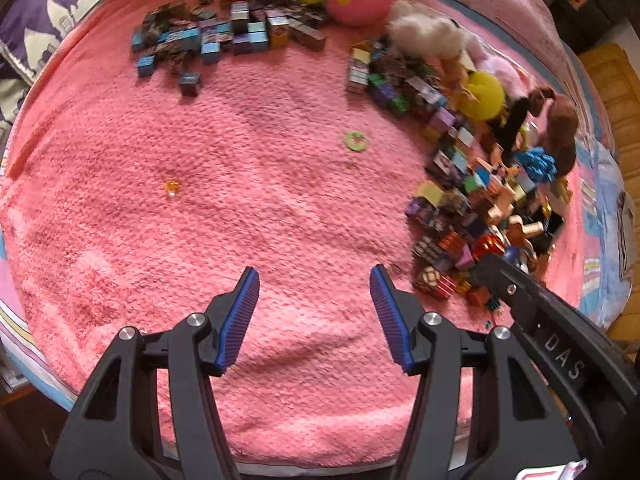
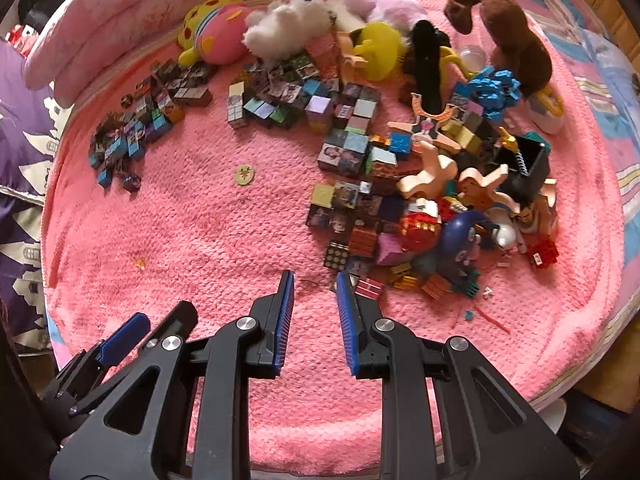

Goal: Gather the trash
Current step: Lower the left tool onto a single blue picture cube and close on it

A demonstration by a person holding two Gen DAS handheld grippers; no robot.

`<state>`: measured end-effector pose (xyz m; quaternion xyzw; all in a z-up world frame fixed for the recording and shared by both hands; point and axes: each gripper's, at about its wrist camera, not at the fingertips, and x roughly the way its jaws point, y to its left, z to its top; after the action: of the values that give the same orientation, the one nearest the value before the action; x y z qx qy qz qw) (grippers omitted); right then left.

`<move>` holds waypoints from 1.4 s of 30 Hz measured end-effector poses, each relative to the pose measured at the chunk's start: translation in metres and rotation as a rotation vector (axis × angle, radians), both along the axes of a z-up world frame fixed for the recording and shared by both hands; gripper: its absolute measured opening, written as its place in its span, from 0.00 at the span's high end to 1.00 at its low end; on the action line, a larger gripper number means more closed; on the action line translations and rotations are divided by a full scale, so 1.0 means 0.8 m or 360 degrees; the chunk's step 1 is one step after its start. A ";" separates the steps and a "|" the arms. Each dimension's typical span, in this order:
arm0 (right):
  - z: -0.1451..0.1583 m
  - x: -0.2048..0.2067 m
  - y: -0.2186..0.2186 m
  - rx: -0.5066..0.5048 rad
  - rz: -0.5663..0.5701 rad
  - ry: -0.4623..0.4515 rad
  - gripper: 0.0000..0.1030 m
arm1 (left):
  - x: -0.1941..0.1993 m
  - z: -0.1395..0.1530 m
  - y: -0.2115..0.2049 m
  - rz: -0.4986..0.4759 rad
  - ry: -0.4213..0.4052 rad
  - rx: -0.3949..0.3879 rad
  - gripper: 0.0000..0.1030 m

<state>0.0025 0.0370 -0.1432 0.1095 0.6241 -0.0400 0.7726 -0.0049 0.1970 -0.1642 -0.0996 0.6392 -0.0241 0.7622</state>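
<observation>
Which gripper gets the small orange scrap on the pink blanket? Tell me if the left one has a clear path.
Probably yes. The left gripper is open, and only bare pink blanket lies between it and the orange scrap. The blocks sit farther back.

— What did the pink terry-cloth blanket point(image 2: 208, 232) under the fingers look like?
— Rough, looped, matt. The ribbed blue rubber finger pads point(image 1: 244, 312) were matt too, on smooth black plastic arms.
— And beyond the fingertips?
— Glossy printed cubes point(image 2: 344, 152), a fluffy white plush toy point(image 2: 288, 24), and smooth pale wooden figures point(image 2: 428, 172).
</observation>
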 end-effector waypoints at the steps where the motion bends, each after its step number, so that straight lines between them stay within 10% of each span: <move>1: -0.002 0.002 0.004 -0.0005 0.0009 0.0003 0.78 | 0.002 -0.001 0.005 0.0014 0.0000 0.0002 0.46; 20: -0.038 0.087 0.110 0.0010 0.0170 0.0042 0.78 | 0.084 -0.037 0.133 0.0314 -0.0043 0.0061 0.46; 42: -0.100 0.167 0.128 -0.0001 0.0071 0.0113 0.78 | 0.208 -0.116 0.168 0.0191 -0.0010 0.0034 0.54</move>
<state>0.1361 0.1394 -0.2232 0.0937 0.6535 -0.0268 0.7506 0.1613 0.3317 -0.2571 -0.1295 0.6299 0.0283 0.7653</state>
